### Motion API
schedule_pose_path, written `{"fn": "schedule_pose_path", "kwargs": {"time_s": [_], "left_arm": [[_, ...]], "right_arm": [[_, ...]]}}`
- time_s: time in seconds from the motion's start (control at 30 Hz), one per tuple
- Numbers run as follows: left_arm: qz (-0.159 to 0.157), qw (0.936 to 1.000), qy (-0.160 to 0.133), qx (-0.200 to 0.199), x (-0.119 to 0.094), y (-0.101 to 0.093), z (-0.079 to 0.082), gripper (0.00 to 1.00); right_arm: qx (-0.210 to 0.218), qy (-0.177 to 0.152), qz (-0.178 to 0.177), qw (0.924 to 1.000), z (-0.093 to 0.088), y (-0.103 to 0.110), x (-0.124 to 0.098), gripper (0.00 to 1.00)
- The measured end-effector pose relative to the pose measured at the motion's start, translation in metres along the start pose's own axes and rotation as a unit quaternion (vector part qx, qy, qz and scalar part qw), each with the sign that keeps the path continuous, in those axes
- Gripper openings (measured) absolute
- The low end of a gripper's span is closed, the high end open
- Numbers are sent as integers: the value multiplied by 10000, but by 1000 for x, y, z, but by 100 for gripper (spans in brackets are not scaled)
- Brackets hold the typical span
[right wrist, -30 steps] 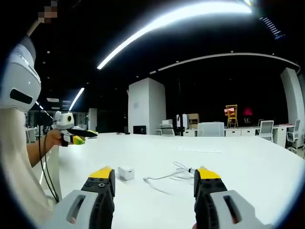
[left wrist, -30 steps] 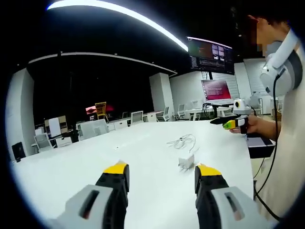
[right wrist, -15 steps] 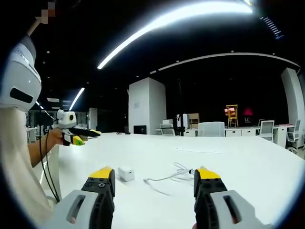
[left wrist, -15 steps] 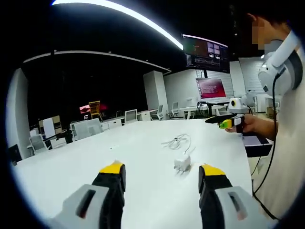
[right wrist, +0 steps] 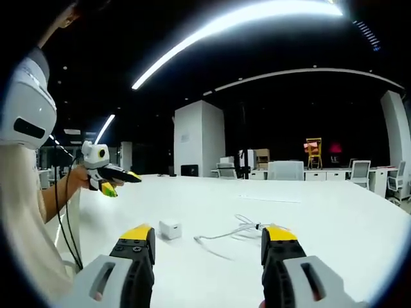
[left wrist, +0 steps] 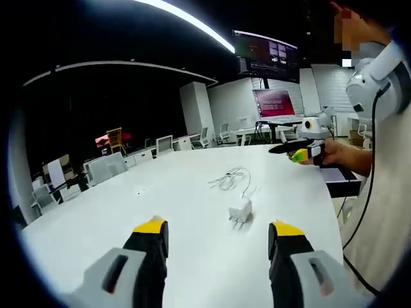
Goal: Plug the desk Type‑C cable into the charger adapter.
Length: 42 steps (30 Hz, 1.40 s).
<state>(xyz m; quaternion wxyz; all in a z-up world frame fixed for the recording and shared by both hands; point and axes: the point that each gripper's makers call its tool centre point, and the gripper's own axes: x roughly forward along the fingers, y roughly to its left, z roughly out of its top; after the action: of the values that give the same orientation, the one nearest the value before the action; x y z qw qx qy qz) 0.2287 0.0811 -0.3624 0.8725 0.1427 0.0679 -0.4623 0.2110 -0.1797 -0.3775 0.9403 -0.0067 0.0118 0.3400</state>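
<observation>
White table (left wrist: 96,212) carries both task items. Left gripper view: left hand-held gripper (left wrist: 218,239) hovers above the table, jaws spread wide, holding nothing. Charger adapter (left wrist: 240,210) lies between and beyond its tips; coiled Type-C cable (left wrist: 230,180) sits just behind the adapter, apart from it. Right gripper view: adapter (right wrist: 169,229) lies left of the cable (right wrist: 232,232), unplugged. Right hand-held gripper (right wrist: 209,240) is likewise wide open and empty, clear of both.
</observation>
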Motion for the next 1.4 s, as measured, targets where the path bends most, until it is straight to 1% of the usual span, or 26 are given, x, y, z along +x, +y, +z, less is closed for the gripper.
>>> {"fn": "schedule_pose_path", "kwargs": {"time_s": [0.27,0.33,0.5,0.57,0.63,0.7,0.87,0.97,1.13,1.27,1.37,1.4], "left_arm": [[-210,9995,189,157,6,-2,3,63],[-266,9992,253,174,10,-2,4,63],[-579,9970,474,195,20,-11,2,63],[-645,9961,555,245,26,-12,1,63],[-647,9961,539,261,31,-9,2,62],[-663,9960,547,260,36,-7,2,63],[-895,9940,584,247,47,-10,5,63],[-990,9919,728,328,54,-12,2,63],[-1040,9900,865,392,64,-11,-1,63],[-1176,9882,891,421,72,-15,3,63],[-1211,9854,1051,570,80,-17,0,63],[-1206,9854,1061,573,82,-17,-1,63]], "right_arm": [[-48,163,-35,9998,-7,-2,-6,68],[-62,204,-24,9998,-9,-2,-7,68],[-111,280,-10,9995,-11,-1,-11,68],[-116,294,-12,9995,-12,-1,-13,68],[-113,309,-7,9995,-13,-2,-14,68],[-107,314,4,9994,-14,-2,-14,68],[-81,303,3,9995,-14,-2,-16,68],[-39,279,-10,9996,-15,-4,-18,68],[-50,264,-32,9996,-15,-6,-20,68],[-87,304,-14,9995,-17,-5,-21,68],[-92,282,-27,9996,-16,-5,-21,68],[-93,265,-52,9996,-15,-5,-22,68]]}}
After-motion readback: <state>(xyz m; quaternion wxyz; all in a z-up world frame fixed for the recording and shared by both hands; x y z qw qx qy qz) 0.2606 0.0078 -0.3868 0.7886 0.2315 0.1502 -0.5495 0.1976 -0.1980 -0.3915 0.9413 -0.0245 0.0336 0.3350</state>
